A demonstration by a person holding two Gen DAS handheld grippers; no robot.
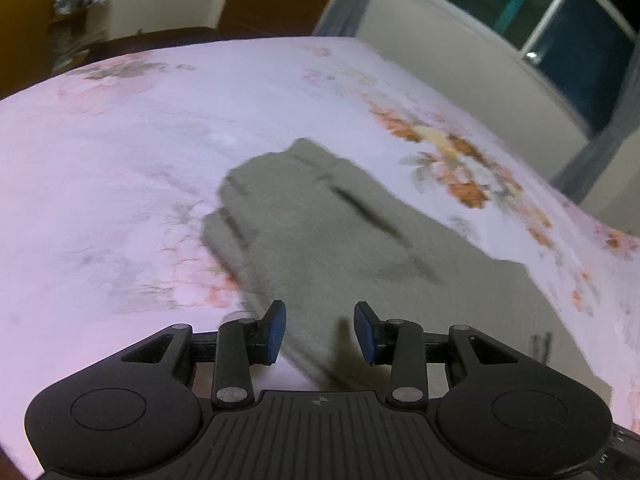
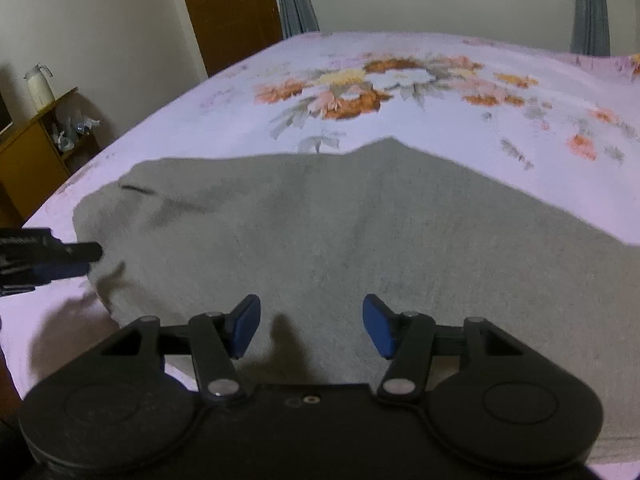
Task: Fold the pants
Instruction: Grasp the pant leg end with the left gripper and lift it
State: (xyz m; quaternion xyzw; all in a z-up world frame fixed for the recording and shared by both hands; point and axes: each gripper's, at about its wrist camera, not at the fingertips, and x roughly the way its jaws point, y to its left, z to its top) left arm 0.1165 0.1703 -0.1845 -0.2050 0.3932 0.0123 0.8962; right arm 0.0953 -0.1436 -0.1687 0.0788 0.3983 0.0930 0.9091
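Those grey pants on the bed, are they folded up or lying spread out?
Mostly spread out: the grey pants lie flat across the flowered bedsheet. Whether they are already folded once, I cannot tell.

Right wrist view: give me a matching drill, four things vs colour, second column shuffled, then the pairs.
Things:
1. pants
2. bedsheet
3. door
4. flask

Colours:
A. brown
B. white
C. grey
D. pale pink with orange flowers

Pairs: 1-C, 2-D, 3-A, 4-B
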